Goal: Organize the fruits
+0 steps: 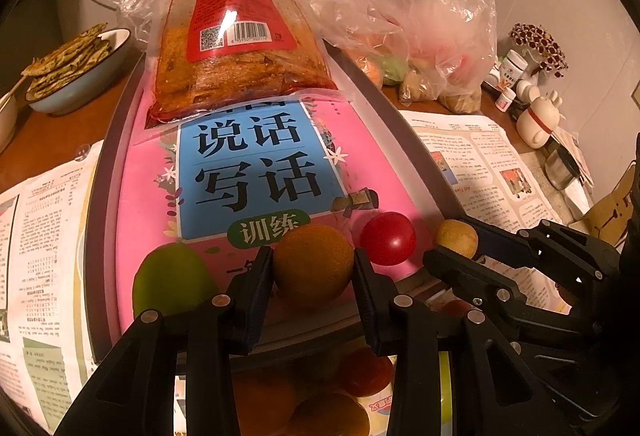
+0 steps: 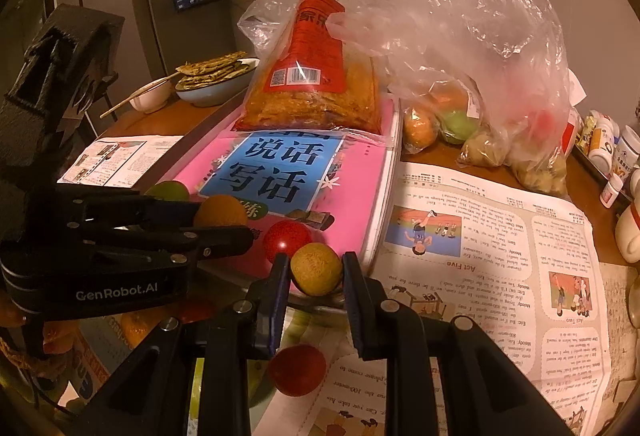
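The largest object was the pink-covered book with a blue title panel (image 1: 256, 172), laid flat in a grey tray (image 1: 100, 196) over sheets of printed newspaper (image 2: 500, 236). A red-labelled clear packet of spiced strips (image 1: 240, 36) lay across the book's far end, and a crumpled clear plastic bag of mixed fruit (image 2: 480, 76) stood just beside the tray on the right.

Along the book's near edge four fruits were ranged in a row running left to right: a green rounded fruit (image 1: 172, 280), a round orange fruit (image 1: 314, 264), a red cherry tomato (image 1: 388, 238) and a small brownish-yellow round fruit (image 2: 316, 268).

The orange fruit was enclosed by the left gripper (image 1: 314, 276), both pads being seated against its sides. The small brownish-yellow fruit was likewise enclosed by the right gripper (image 2: 316, 272), set narrow around it. Each fruit lay directly ahead of its own tongs. As both were near-spherical, no long axis had to be allowed for. The tomato lay between the two grippers, nearer the right one.

Whether either fruit was lifted clear of the book cover could not be determined. More red and orange fruit was seen below the fingers in both views, blurred and partly covered, and its container could not be made out.
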A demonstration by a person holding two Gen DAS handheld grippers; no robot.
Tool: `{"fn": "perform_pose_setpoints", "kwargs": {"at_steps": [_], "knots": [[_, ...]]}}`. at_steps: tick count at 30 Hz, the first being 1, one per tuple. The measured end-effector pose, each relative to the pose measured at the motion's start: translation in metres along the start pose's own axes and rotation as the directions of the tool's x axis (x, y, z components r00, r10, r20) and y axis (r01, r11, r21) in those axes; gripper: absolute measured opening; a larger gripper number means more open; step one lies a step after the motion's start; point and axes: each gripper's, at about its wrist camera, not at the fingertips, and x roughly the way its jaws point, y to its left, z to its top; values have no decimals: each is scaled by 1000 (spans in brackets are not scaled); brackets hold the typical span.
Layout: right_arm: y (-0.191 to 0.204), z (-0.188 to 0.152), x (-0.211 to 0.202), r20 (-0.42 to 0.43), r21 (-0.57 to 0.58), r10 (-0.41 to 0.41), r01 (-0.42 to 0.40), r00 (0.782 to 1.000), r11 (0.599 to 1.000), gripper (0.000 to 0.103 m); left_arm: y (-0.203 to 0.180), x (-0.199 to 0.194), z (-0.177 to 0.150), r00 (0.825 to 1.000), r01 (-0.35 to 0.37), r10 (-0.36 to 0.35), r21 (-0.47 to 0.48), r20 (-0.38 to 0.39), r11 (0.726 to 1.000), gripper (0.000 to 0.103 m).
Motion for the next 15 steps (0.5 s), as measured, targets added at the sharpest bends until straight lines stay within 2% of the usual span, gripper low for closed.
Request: {"fn": "perform_pose_setpoints", "kwargs": {"at_steps": [15], "knots": [[1, 0, -1, -2, 11, 4, -3, 1000, 1000, 28, -1, 1, -2, 1000, 0, 0, 1, -7, 1000, 40]]}}
